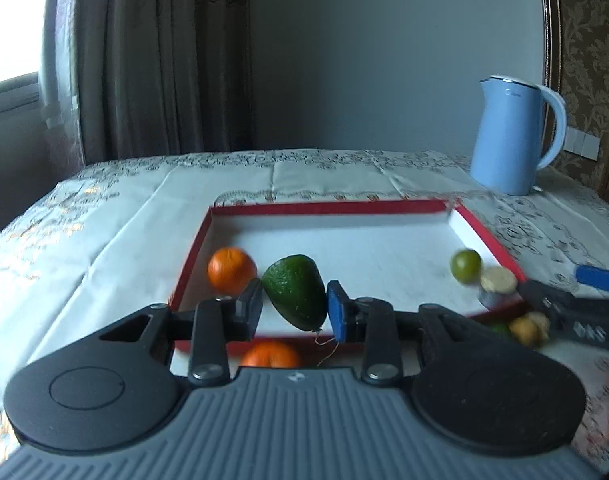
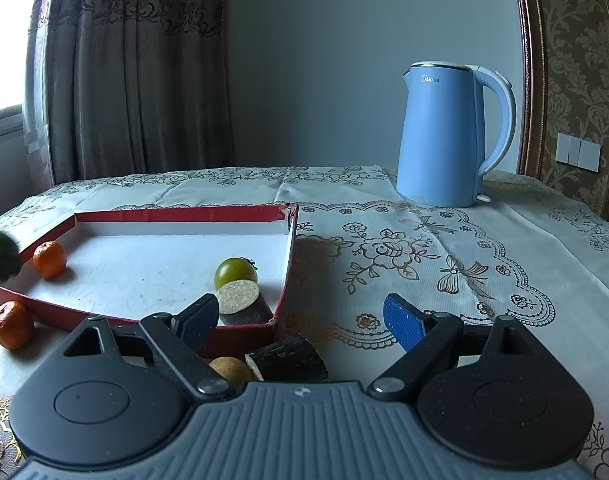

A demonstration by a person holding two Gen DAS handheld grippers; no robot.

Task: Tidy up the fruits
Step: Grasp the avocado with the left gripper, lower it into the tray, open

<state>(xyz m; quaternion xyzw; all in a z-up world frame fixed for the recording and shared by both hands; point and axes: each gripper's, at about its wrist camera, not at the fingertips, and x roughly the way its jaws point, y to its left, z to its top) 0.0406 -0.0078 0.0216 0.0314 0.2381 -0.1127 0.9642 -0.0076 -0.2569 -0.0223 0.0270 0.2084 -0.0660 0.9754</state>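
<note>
Tray (image 2: 176,216): I see it left of the kettle (image 2: 444,136), on the table (image 2: 424,248).
In tray: mandarin (image 2: 49,259) far left; round fruit (image 2: 235,273) near right wall, cut cane piece (image 2: 244,306) just before it.
Before tray: second mandarin (image 2: 12,325), another cane piece (image 2: 288,358).

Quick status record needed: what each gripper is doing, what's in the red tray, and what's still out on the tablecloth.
left gripper: shut on the avocado, above the tray's near edge
right gripper: open, holding nothing
red tray: one orange, green round fruit, cut cane piece
outside tray: second orange, another cane piece, a brown fruit
kettle: far right on the tablecloth
</note>
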